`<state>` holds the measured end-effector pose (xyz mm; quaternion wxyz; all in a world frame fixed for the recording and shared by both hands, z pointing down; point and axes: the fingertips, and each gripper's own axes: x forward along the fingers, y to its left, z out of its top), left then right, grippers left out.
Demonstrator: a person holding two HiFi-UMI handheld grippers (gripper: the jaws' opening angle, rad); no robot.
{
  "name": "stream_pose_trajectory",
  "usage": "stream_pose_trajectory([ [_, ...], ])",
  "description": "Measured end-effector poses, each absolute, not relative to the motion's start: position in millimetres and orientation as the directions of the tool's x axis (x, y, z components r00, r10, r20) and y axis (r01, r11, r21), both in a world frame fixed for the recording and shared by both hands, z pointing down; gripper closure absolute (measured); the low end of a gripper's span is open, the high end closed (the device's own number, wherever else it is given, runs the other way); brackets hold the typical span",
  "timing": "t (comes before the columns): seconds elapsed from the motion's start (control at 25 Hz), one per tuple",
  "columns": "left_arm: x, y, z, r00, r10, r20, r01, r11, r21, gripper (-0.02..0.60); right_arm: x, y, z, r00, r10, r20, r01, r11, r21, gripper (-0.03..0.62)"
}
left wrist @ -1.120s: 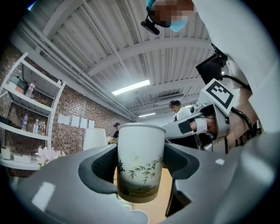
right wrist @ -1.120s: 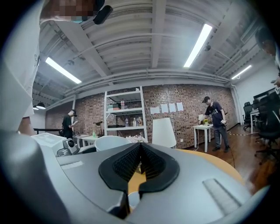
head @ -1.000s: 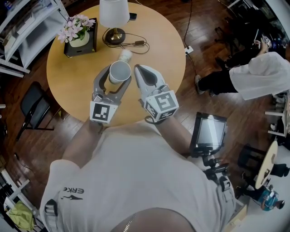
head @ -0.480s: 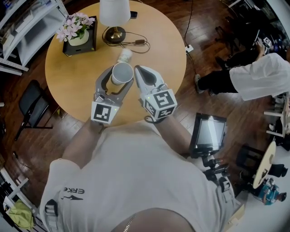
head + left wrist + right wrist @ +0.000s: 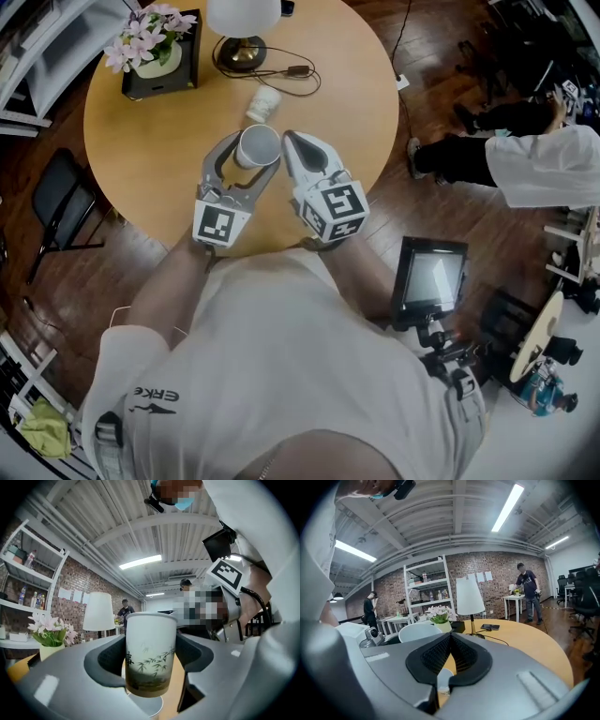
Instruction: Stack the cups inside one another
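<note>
Round wooden table (image 5: 141, 159), seen from above. Left gripper (image 5: 251, 150) has its jaws spread wide and closed on a cup (image 5: 151, 653), with a pad pressing each side. The cup is white with a bamboo print low on its wall. It is upright, mouth up, and its base appears to be off the tabletop. Right gripper (image 5: 291, 141) has its jaws fully together with nothing between them. It is just beside the left gripper, tips close to the right side of the held cup. Whether they touch the cup cannot be told. Second cup (image 5: 263, 103) sits on the table just beyond the held one, on the lamp side, apart from both grippers. It shows again below the closed jaws in the right gripper view, where it looks upright. Lamp (image 5: 242, 19) with a white shade stands at the far edge of the table. Its cable (image 5: 291, 73) runs across the wood towards the right rim. Flowers (image 5: 150, 52) in a pale pot sit on a dark tray at far left. A dark phone (image 5: 490, 626) lies near the lamp foot. Off the table there is a black chair (image 5: 56, 202) at left and a monitor (image 5: 429, 281) on a stand at right. A second person (image 5: 544, 169) in a white top is at the far right.
</note>
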<state>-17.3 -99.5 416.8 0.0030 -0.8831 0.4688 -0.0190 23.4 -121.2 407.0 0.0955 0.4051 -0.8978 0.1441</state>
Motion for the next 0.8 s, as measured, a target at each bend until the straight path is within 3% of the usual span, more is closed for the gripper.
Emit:
stream_pose_trajectory([
  [0.8,-13.2,-123.3,497.9,0.588,-0.799,0.126,-0.800,-0.597,-0.052,0.253,22.5,-142.6,485.5,-0.623,-0.665,0.411,-0.780,0.569,-0.261,0.580],
])
